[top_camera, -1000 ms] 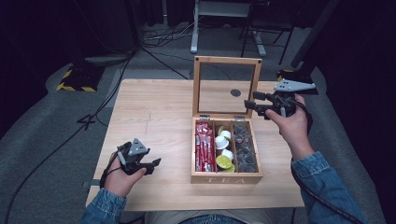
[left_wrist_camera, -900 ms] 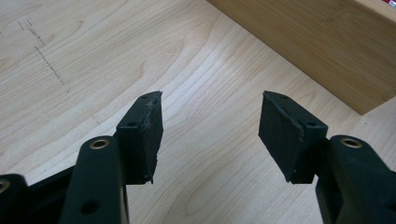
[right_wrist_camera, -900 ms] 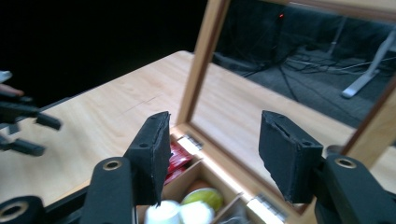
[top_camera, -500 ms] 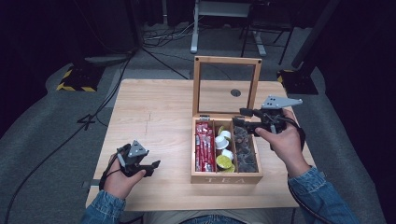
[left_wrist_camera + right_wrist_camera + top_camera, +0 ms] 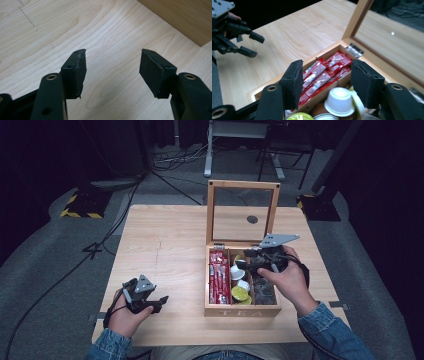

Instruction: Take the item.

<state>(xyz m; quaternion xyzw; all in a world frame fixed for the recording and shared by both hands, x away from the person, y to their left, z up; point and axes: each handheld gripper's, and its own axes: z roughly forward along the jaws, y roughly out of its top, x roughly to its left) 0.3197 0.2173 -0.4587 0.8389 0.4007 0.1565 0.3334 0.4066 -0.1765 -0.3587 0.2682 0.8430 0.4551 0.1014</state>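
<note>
With its jaws apart and empty, the right gripper (image 5: 325,82) hangs just over a white cup (image 5: 340,100) in the tea box's (image 5: 242,310) middle compartment, and closing off-centre could tip that cup or jostle its neighbours.

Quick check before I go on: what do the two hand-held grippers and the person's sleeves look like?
Both the left gripper and the right gripper are black, each with two flat padded jaws and a grey three-cornered plate on top. Brass-coloured bushings sit at the jaw pivots. Black cables trail from each. The sleeves are blue denim.
</note>
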